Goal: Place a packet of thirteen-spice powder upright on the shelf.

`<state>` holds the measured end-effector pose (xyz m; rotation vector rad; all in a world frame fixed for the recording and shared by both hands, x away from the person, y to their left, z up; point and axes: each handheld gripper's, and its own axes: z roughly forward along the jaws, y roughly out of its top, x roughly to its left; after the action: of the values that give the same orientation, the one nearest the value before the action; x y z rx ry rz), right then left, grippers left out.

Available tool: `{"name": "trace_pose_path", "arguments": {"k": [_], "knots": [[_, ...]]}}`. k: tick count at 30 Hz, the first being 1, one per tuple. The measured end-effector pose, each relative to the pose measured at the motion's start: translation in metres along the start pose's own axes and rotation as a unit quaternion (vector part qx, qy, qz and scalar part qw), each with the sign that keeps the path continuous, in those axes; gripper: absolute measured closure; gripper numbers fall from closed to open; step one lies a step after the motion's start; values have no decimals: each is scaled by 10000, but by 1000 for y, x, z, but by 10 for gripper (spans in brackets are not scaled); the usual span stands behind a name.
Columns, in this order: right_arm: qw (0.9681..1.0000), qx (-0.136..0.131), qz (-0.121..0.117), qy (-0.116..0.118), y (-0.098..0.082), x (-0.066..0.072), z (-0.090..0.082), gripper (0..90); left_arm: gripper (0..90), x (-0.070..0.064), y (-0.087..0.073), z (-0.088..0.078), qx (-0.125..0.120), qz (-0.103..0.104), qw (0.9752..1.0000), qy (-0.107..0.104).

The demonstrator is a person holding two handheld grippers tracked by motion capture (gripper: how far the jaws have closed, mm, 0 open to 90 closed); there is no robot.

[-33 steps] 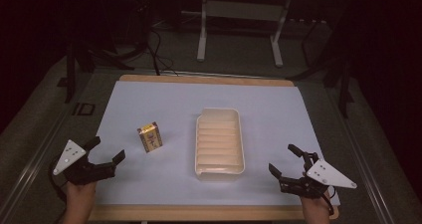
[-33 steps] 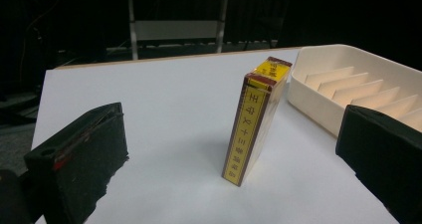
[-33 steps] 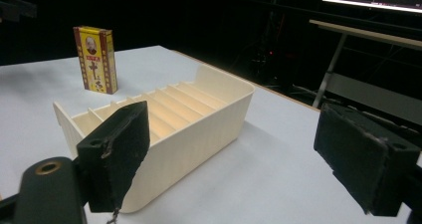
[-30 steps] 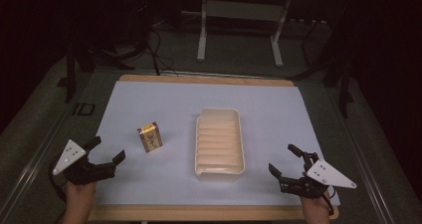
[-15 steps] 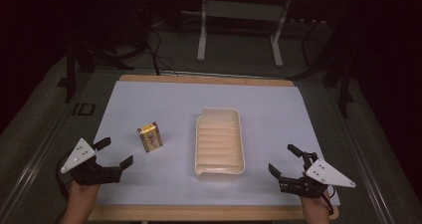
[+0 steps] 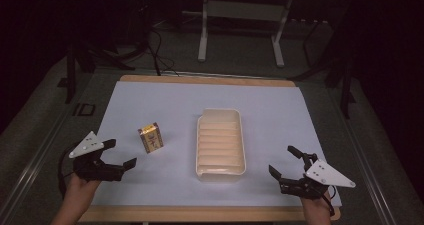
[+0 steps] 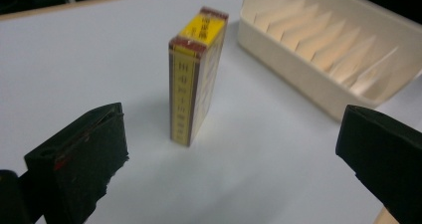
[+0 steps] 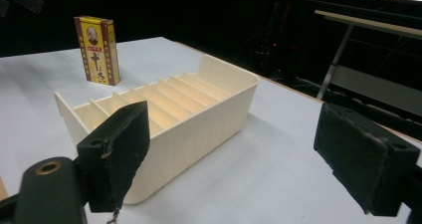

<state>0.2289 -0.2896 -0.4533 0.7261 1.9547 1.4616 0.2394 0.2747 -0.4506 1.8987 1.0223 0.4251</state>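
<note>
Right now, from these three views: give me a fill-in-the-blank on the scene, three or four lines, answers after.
1. The small yellow box stands ____ on the white table sheet.
2. The cream tray has ribbed dividers inside and holds ____.
3. In the high view the yellow box lies to the ____ of the tray.
4. The left gripper and right gripper both have their jaws ____.

Missing words: upright; nothing; left; open
</note>
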Motion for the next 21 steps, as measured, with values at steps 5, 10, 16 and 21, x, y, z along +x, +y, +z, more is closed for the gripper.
{"name": "trace_pose_path", "arguments": {"k": [5,10,16,21], "knots": [[10000,17,7,14,0,0,0,145,1,5,1,-1,433,160,9984,-322],[10000,42,-16,37,0,0,1,145,1,11,1,-4,634,371,9960,-514],[10000,79,-17,42,0,1,1,145,1,11,3,-1,1262,493,9886,-662],[9999,90,-66,63,0,2,2,145,1,9,5,6,1838,557,9787,-725]]}}
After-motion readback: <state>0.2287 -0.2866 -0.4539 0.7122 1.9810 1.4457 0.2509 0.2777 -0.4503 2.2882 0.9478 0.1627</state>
